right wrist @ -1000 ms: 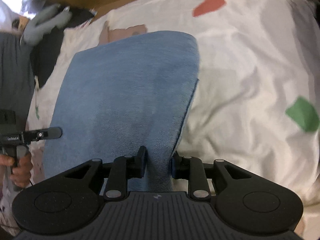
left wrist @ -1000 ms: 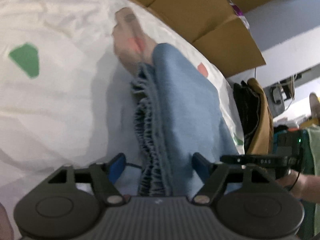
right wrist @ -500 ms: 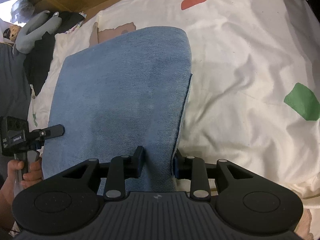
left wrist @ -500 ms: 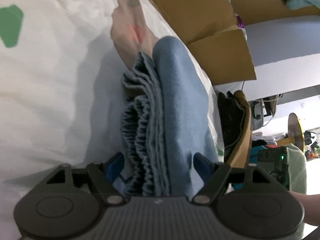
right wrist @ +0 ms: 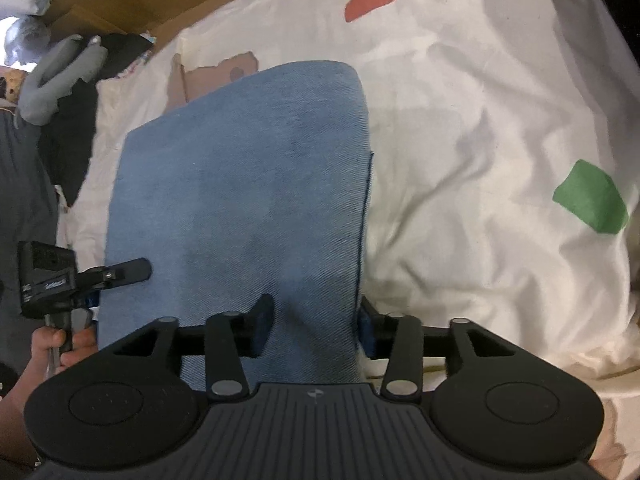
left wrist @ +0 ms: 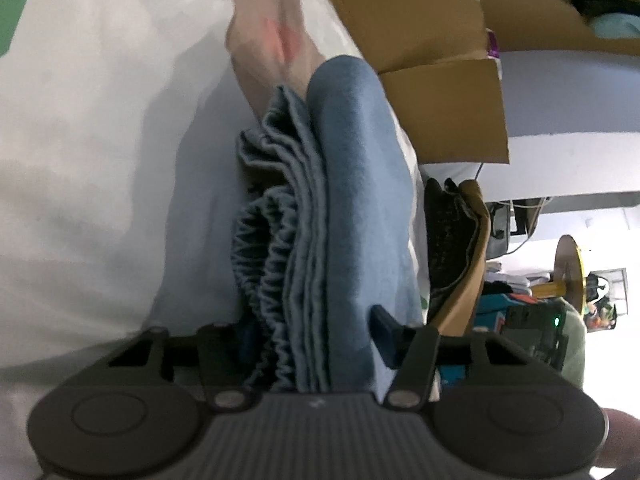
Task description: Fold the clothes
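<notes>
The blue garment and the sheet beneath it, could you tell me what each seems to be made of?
The blue garment looks like soft denim or a similar cotton twill: fine diagonal ribs, matte washed blue, and a gathered, probably elastic edge in the left wrist view. The sheet looks like thin woven cotton, matte and off-white with coloured patches, creasing softly; the fibre itself cannot be told.
</notes>
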The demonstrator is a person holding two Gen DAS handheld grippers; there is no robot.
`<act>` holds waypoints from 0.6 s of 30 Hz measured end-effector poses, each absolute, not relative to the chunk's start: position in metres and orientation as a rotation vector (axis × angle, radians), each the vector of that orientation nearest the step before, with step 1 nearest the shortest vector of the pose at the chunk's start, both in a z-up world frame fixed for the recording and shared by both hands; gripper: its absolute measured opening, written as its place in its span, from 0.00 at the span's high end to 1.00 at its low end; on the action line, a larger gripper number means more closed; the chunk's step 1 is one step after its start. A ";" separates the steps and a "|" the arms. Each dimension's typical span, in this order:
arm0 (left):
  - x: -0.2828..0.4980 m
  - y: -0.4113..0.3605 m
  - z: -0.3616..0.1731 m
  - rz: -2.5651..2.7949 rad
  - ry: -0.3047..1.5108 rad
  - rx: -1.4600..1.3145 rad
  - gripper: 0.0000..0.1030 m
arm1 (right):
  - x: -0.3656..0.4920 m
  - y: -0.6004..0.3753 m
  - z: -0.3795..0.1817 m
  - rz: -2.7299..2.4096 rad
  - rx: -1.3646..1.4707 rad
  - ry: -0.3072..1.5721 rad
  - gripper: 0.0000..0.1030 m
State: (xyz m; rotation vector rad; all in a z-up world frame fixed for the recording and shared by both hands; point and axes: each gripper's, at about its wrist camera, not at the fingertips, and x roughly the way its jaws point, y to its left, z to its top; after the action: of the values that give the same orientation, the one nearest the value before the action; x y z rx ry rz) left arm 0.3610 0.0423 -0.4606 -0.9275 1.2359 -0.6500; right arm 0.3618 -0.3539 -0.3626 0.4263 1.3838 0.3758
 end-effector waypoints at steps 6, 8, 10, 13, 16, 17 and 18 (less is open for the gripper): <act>0.375 0.039 -0.456 -0.648 1.322 -0.875 0.43 | 0.335 -0.372 -0.379 0.341 0.591 1.221 0.43; 0.378 0.039 -0.457 -0.654 1.344 -0.872 0.43 | 0.330 -0.379 -0.389 0.305 0.663 1.179 0.43; 0.380 0.039 -0.458 -0.648 1.364 -0.873 0.41 | 0.330 -0.383 -0.391 0.308 0.750 1.145 0.43; 0.381 0.037 -0.458 -0.619 1.381 -0.873 0.38 | 0.340 -0.375 -0.387 0.349 0.707 1.133 0.44; 0.377 0.037 -0.455 -0.592 1.368 -0.859 0.37 | 0.347 -0.370 -0.398 0.381 0.694 1.149 0.44; 0.376 0.037 -0.454 -0.584 1.364 -0.854 0.37 | 0.349 -0.369 -0.402 0.392 0.715 1.154 0.44; 0.374 0.038 -0.453 -0.579 1.360 -0.845 0.37 | 0.351 -0.369 -0.406 0.402 0.734 1.158 0.44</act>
State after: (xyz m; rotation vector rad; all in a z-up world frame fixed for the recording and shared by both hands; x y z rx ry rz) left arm 0.3744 0.0383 -0.4525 -0.8452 1.3604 -0.5785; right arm 0.3505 -0.3687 -0.4055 0.7342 1.1582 0.4023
